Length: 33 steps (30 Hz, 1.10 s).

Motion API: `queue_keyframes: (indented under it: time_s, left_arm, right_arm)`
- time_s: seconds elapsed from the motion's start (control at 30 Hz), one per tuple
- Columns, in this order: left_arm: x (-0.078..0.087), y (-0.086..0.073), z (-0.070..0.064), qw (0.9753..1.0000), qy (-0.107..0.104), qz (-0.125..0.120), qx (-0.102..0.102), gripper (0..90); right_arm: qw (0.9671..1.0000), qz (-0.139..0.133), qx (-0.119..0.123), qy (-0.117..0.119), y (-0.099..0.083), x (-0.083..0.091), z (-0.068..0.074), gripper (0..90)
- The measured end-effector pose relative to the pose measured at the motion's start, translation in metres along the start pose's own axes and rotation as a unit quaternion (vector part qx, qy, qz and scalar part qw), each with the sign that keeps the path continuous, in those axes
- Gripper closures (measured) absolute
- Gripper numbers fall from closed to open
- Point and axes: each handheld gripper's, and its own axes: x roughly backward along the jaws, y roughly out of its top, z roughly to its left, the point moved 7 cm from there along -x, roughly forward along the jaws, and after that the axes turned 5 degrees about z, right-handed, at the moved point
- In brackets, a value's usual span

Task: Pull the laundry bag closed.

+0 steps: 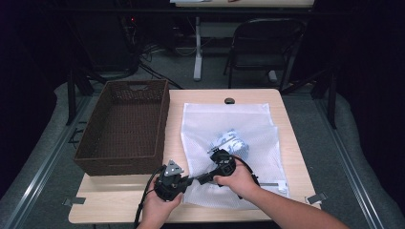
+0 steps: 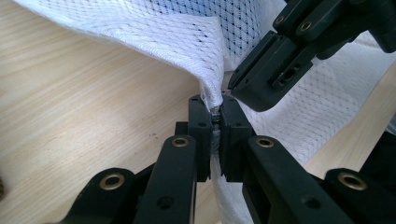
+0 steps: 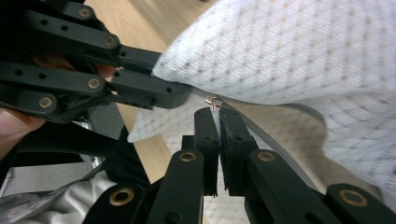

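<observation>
A white mesh laundry bag (image 1: 224, 119) lies flat on the wooden table (image 1: 119, 202), with a blue-and-white patterned cloth (image 1: 230, 142) inside it. At the bag's near left corner both grippers meet. My left gripper (image 1: 190, 181) is shut on the bag's edge (image 2: 205, 79), lifting a fold of mesh. My right gripper (image 1: 199, 179) comes in from the right, its jaws shut on the small metal zipper pull (image 3: 212, 100). In the left gripper view the right gripper (image 2: 236, 88) sits just above my own tips (image 2: 215, 114). In the right gripper view the left gripper (image 3: 184, 93) holds the mesh beside my tips (image 3: 215, 112).
A deep brown wicker basket (image 1: 161, 114) stands on the table's left half, close to the bag. A small black knob (image 1: 229, 100) sits at the table's far edge. A folding chair (image 1: 262, 43) and another table stand beyond.
</observation>
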Motion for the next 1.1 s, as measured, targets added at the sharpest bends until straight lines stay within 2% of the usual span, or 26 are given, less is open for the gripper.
queue_keyframes:
  time_s: [0.2, 0.43, 0.53, 0.6, 0.67, 0.73, 0.77, 1.1]
  left_arm:
    - [0.003, -0.001, 0.002, 1.0000, 0.001, -0.001, 0.002, 85.4]
    - [0.004, -0.001, 0.004, 1.0000, 0.004, 0.000, 0.004, 85.4]
    - [0.005, -0.001, 0.005, 1.0000, 0.007, -0.001, 0.006, 85.4]
    - [0.007, -0.002, 0.008, 0.9999, 0.008, -0.003, 0.010, 85.4]
    - [0.008, -0.002, 0.009, 0.9999, 0.010, -0.004, 0.012, 85.4]
    - [0.008, -0.002, 0.010, 0.9999, 0.010, -0.004, 0.011, 85.3]
    - [0.008, -0.002, 0.010, 0.9999, 0.011, -0.003, 0.013, 85.3]
    - [0.009, -0.004, 0.015, 0.9996, 0.020, 0.000, 0.021, 85.4]
  right_arm:
    - [0.9999, 0.000, -0.011, -0.009, -0.005, 0.005, -0.005, 86.5]
    - [0.9998, 0.001, -0.006, -0.020, -0.012, 0.011, -0.013, 86.5]
    - [0.9994, 0.003, -0.019, -0.027, -0.016, 0.015, -0.017, 86.5]
    - [0.9994, -0.001, -0.018, -0.029, -0.018, 0.018, -0.021, 86.5]
    - [0.9991, -0.002, -0.031, -0.029, -0.021, 0.021, -0.023, 86.5]
    - [0.9993, -0.009, -0.016, -0.032, -0.023, 0.024, -0.027, 86.5]
    - [0.9991, -0.007, -0.027, -0.032, -0.026, 0.026, -0.027, 86.5]
    - [0.9980, -0.015, -0.051, -0.034, -0.039, 0.038, -0.038, 86.5]
